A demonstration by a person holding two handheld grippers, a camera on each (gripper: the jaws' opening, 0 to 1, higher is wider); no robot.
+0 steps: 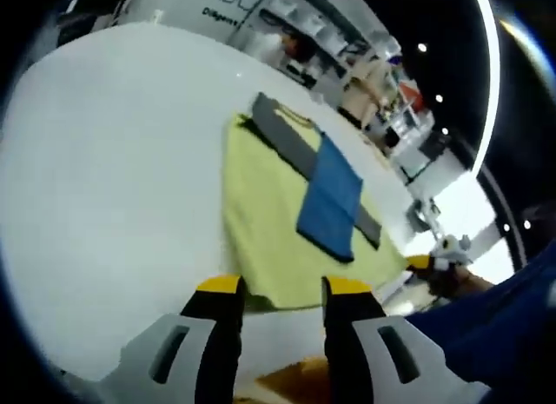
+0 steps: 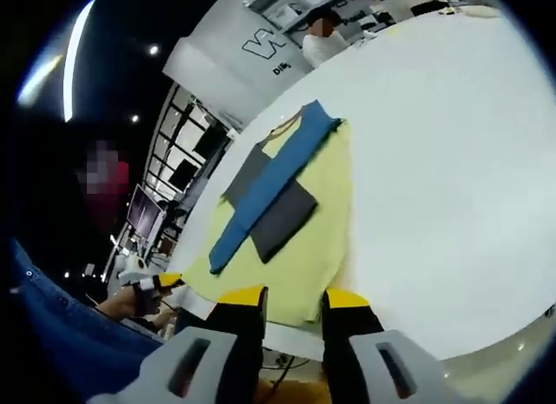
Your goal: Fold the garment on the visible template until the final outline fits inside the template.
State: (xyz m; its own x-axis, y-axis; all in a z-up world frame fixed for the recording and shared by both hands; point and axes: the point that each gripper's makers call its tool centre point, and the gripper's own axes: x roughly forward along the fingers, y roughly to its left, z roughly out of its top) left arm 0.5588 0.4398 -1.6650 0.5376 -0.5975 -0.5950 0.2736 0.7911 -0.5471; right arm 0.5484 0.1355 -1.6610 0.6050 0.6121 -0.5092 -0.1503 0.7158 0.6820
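Observation:
A pale yellow garment [image 1: 269, 221] lies flat on the white table [image 1: 113, 187]. Across it run a dark grey strip [image 1: 287, 135] and a blue piece [image 1: 332, 200], crossing each other. My left gripper [image 1: 283, 289] is open and holds nothing, its yellow tips just short of the garment's near edge. In the right gripper view the same yellow garment [image 2: 317, 239] carries the blue strip [image 2: 269, 187] over the grey piece [image 2: 282, 217]. My right gripper [image 2: 294, 298] is open too, hovering at the garment's near hem by the table edge. The right gripper [image 1: 430, 265] also shows at the far right of the left gripper view.
Broad bare white tabletop [image 2: 452, 161] spreads beside the garment. The person's blue denim clothing [image 1: 495, 334] is close by the table edge. Shelving and a person in white [image 2: 323, 41] stand behind the far edge of the table.

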